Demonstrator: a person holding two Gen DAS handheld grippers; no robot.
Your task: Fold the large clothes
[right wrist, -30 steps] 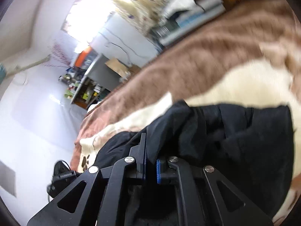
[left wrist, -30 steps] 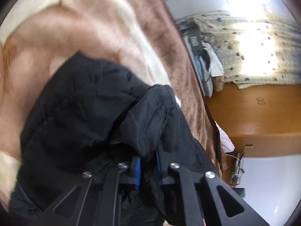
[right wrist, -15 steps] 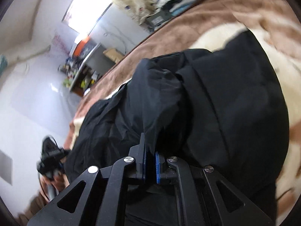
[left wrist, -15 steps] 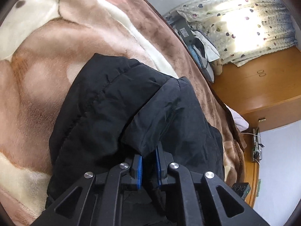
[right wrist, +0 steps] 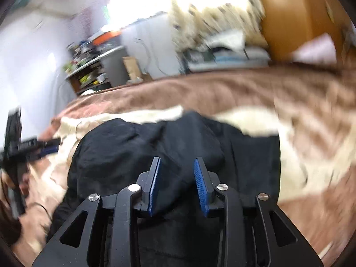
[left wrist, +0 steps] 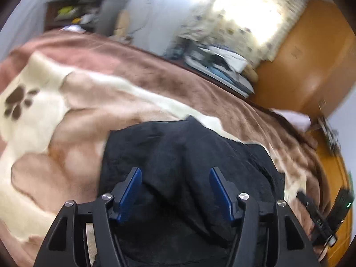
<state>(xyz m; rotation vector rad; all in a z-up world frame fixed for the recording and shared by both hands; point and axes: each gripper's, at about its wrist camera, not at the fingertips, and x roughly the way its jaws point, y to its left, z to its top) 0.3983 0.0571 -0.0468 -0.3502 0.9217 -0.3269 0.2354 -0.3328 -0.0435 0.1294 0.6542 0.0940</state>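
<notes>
A black padded jacket (left wrist: 155,146) lies bunched in a folded heap on a brown and cream blanket (left wrist: 89,89). My left gripper (left wrist: 175,171) hangs just above its near edge. Its jaws are opening, and a loose ridge of black cloth lies between the blue pads (left wrist: 131,189) without being pressed. In the right wrist view the same jacket (right wrist: 122,146) fills the middle. My right gripper (right wrist: 176,160) is over it with its jaws opening. A bulge of cloth sits between its pads (right wrist: 200,184), and I see no pinch.
The blanket (right wrist: 222,89) carries a paw print (left wrist: 17,104). Beyond the bed stand an orange wooden wardrobe (left wrist: 311,55), a stack of clothes and books (left wrist: 218,66) and a cluttered shelf (right wrist: 89,66). The other gripper shows at the right edge (left wrist: 322,211) and at the left edge (right wrist: 29,146).
Both grippers were shut on folds of the jacket; now both have let go and their jaws stand apart. Both have drawn back and rolled, and the jacket rests on the blanket.
</notes>
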